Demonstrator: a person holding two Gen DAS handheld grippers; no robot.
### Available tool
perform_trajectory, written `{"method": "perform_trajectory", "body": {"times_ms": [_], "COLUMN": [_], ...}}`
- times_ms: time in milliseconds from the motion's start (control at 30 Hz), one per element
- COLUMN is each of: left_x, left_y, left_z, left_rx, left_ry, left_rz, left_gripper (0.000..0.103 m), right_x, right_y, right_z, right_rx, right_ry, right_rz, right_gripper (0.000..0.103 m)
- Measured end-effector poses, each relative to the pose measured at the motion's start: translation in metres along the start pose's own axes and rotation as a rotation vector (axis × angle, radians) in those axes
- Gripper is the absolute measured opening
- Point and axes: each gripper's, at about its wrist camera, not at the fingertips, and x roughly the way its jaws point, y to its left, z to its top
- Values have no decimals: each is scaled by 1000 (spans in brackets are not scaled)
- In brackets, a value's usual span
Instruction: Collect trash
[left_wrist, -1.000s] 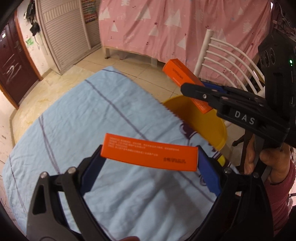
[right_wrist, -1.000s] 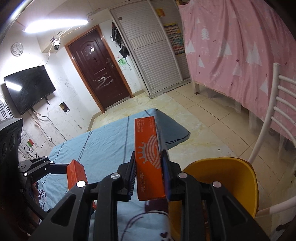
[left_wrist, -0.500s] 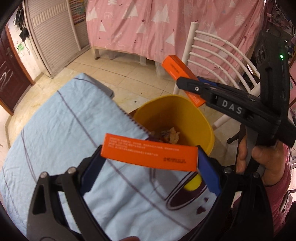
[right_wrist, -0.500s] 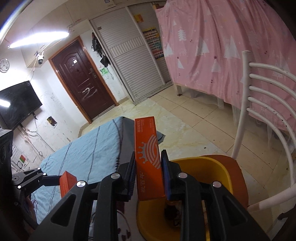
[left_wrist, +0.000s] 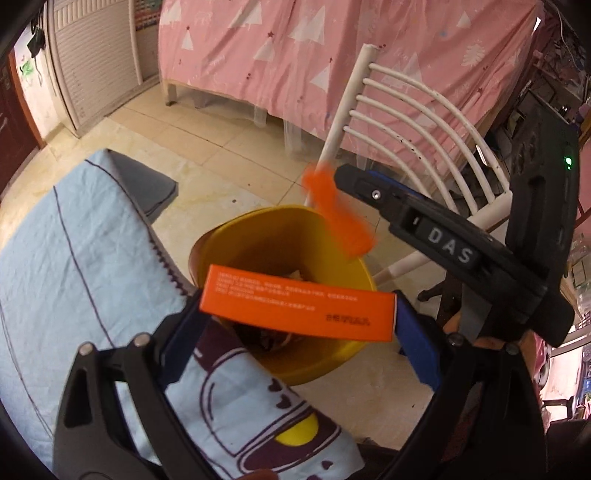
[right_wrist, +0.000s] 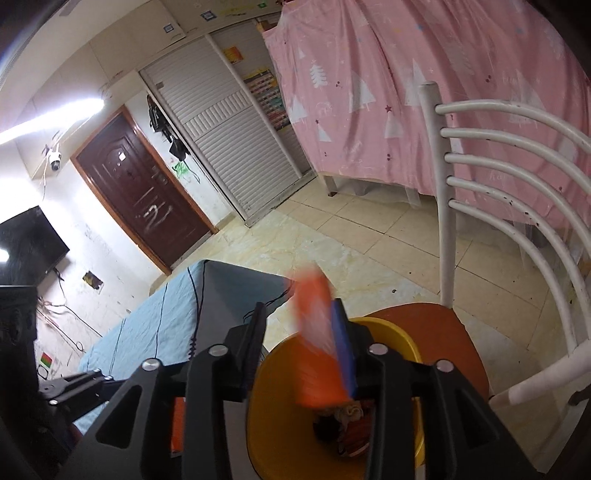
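Left hand-held gripper (left_wrist: 295, 325): its blue pads are pinching an orange carton (left_wrist: 299, 308) by its two short ends, the carton lying crosswise with fine printed text facing the camera. It is hanging directly over the mouth of the yellow trash bin (left_wrist: 258, 236).

Right hand-held gripper (right_wrist: 299, 332): its jaws are opening. A second orange carton (right_wrist: 317, 347), motion-blurred, is sitting between them, lying against the blue pad on the right jaw and clear of the black ribbed pad on the left jaw. In the left wrist view this carton (left_wrist: 338, 218) is showing as an orange smear just off the right gripper's tip, above the far rim of the bin.

The bin is holding crumpled scraps (right_wrist: 347, 413) at its bottom. It is standing on the tiled floor (left_wrist: 229, 155), just beside the edge of the light blue patterned cloth (left_wrist: 74, 258) covering the tabletop. A white slatted chair (right_wrist: 480, 192) with an orange seat is standing just behind the bin. A pink curtain with white tree shapes (left_wrist: 295, 48) is hanging beyond.
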Motion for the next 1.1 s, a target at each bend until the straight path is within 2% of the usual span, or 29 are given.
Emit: {"method": "perform_trajectory", "body": {"times_ms": [67, 167, 367, 633, 767, 900, 1000, 1100], "left_x": [0, -2, -10, -34, -49, -68, -81, -98], "left_y": [1, 4, 18, 39, 54, 72, 89, 107], "left_z": [0, -1, -9, -29, -41, -54, -63, -78], "left_rx": [-5, -15, -40, -64, -89, -115, -155, -189], "left_ry": [-4, -19, -28, -92, -142, -208, -247, -309], "left_rz": [-5, -27, -3, -8, 5, 61, 98, 171], "left_gripper": [97, 97, 97, 97, 97, 97, 97, 97], "right_x": [2, 2, 2, 1, 2, 4, 7, 7], "right_y": [-1, -2, 0, 33, 53, 77, 97, 116], "right_z": [1, 1, 2, -1, -5, -11, -17, -24], "right_rx": [4, 11, 13, -64, -108, -160, -200, -238], "right_ry": [-1, -3, -9, -10, -11, -5, 0, 0], "right_rz": [-4, -5, 6, 34, 49, 66, 87, 117], "right_gripper": [41, 44, 45, 48, 60, 73, 76, 79]}}
